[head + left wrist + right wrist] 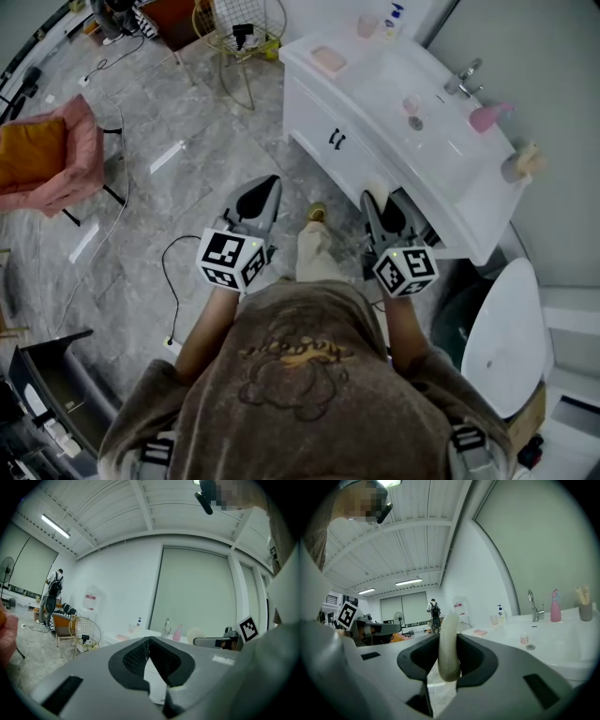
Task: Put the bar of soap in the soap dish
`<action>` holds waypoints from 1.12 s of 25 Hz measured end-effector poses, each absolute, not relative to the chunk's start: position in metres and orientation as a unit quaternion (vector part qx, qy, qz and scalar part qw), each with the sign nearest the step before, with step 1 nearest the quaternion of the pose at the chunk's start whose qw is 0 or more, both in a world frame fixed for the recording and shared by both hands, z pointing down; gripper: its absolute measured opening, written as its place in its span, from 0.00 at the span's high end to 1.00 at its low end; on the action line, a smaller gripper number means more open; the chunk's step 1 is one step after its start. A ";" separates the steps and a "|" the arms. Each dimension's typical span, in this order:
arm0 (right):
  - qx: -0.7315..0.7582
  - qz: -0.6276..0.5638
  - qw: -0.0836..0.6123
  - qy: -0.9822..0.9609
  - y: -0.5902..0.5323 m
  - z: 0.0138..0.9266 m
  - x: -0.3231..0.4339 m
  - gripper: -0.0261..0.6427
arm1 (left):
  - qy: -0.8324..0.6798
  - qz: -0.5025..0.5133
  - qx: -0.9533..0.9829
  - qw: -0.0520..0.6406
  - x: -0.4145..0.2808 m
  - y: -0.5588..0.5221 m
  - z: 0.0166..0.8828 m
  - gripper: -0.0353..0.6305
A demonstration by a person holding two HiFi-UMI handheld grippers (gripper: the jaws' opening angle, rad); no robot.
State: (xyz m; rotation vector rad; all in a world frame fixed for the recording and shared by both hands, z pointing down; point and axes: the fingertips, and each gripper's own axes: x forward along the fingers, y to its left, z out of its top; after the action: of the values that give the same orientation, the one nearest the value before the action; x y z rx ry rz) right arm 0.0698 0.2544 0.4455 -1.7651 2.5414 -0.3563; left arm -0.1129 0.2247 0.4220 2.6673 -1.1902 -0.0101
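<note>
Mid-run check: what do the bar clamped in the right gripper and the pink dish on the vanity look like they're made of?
Bar of soap: cream, waxy-looking solid with a dull sheen and rounded, worn edges, which fits soap.
Soap dish: pale pink with a smooth surface, probably plastic or glazed ceramic. It is too small here to tell which.

The person holds both forearms forward and side by side, one gripper in each hand.

- Left gripper (270, 183): it points about level. In the left gripper view, the left gripper (149, 641) has its jaws closed tip to tip, with nothing between them. Its marker cube (230, 260) sits just ahead of the left forearm (202, 335).
- Right gripper (379, 199): it points nearly level. In the right gripper view, the right gripper (449, 637) has its jaws clamped on a pale bar of soap (449, 651), which stands on edge. Its marker cube (405, 270) sits ahead of the right forearm (405, 328).
</note>
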 end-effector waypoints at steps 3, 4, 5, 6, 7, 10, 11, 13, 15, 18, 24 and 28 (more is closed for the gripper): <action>-0.561 -0.114 0.013 0.820 0.232 0.446 0.066 0.79 | -0.409 -0.002 0.905 0.112 -0.116 0.204 0.424 0.94; -0.558 -0.112 0.013 0.822 0.224 0.447 0.064 0.79 | -0.410 -0.002 0.905 0.111 -0.117 0.196 0.425 0.94; -0.555 -0.111 0.013 0.824 0.216 0.447 0.064 0.79 | -0.411 -0.001 0.905 0.111 -0.117 0.189 0.426 0.94; -0.553 -0.109 0.013 0.826 0.208 0.448 0.064 0.79 | -0.412 -0.001 0.905 0.111 -0.116 0.181 0.427 0.94; -0.551 -0.107 0.012 0.827 0.199 0.448 0.065 0.79 | -0.412 -0.001 0.904 0.112 -0.115 0.173 0.428 0.94; -0.550 -0.109 0.010 0.828 0.171 0.448 0.069 0.79 | -0.414 -0.001 0.903 0.114 -0.112 0.147 0.430 0.94; -0.550 -0.109 0.009 0.828 0.161 0.447 0.070 0.79 | -0.414 -0.001 0.903 0.115 -0.110 0.138 0.430 0.94; -0.549 -0.109 0.009 0.829 0.139 0.447 0.073 0.79 | -0.416 0.000 0.902 0.116 -0.108 0.118 0.432 0.94; -0.545 -0.111 0.008 0.831 0.118 0.448 0.075 0.79 | -0.419 0.000 0.900 0.119 -0.105 0.096 0.434 0.94; -0.537 -0.113 0.003 0.836 0.085 0.447 0.080 0.79 | -0.423 -0.001 0.898 0.118 -0.099 0.063 0.430 0.94; -0.518 -0.117 -0.011 0.847 0.020 0.438 0.087 0.79 | -0.434 -0.001 0.892 0.122 -0.092 -0.002 0.415 0.94; -0.512 -0.121 -0.012 0.850 -0.019 0.438 0.100 0.79 | -0.443 -0.001 0.888 0.125 -0.079 -0.040 0.413 0.94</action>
State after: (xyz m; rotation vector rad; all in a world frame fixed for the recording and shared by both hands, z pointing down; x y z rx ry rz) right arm 0.0999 -0.0188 0.4377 -1.6215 2.6926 -0.3832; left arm -0.0787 -0.0399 0.4126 2.5876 -1.2906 -0.0015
